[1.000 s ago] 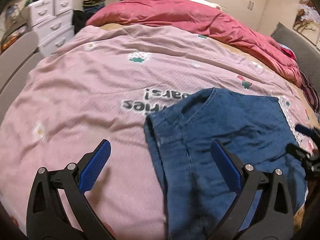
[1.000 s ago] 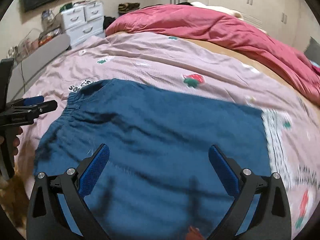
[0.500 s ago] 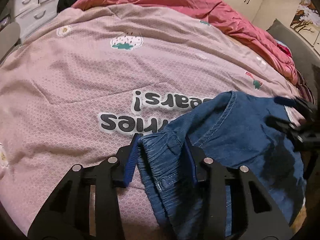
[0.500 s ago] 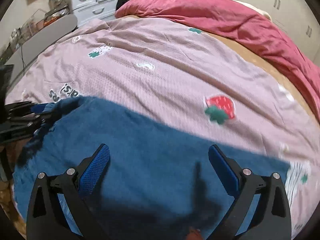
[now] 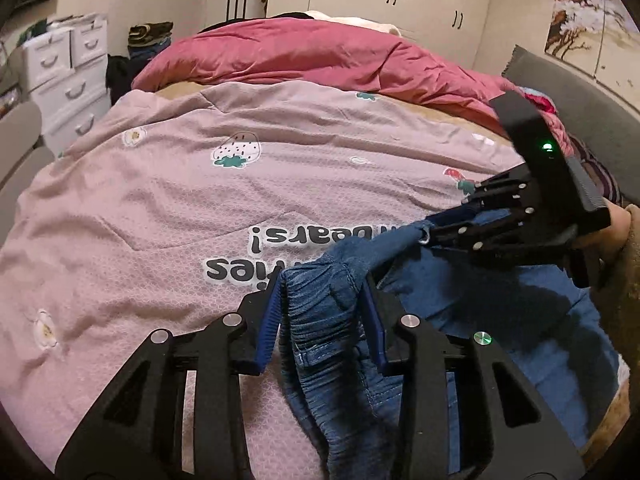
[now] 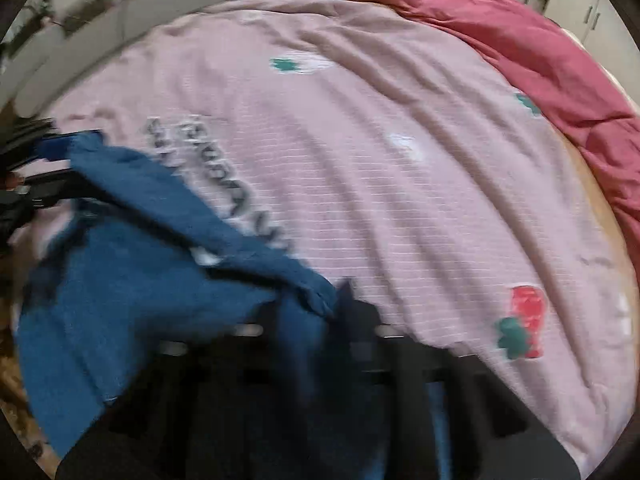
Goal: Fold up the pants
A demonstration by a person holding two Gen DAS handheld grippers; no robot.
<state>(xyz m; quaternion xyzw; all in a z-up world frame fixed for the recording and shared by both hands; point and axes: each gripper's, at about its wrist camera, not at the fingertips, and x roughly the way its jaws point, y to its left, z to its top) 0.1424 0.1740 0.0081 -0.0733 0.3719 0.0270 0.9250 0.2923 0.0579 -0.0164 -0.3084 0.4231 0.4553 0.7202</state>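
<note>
L gripper: blue pads clenched on the gathered elastic waistband of the denim pants; jaws lately closing, now only a little apart w/ bunched fabric pressed between them; waistband corner raised off the bed; a belt loop is seen just below the pads.

R gripper: seen from L wrist view at right, black linkage fingers nipped on a further edge of the same pants; cloth drawn taut between the two grippers; green light shown on its body; a hand is seen behind it at frame edge. In R wrist view (blurred) the R gripper has jaws just closed nearly together, w/ a fold of blue denim pinched at the tips.

Pants: blue denim, at near edge of bed; remainder spread flat on the pink bedsheet, toward the right in L view, toward the left in R view.

Bedsheet: pink, strawberry and flower prints, black lettering just beyond the waistband.

Beyond: crimson duvet heaped across far side of bed; white drawer unit at far left; cream wardrobe doors at back; grey headboard at right; painting on the wall above it.
</note>
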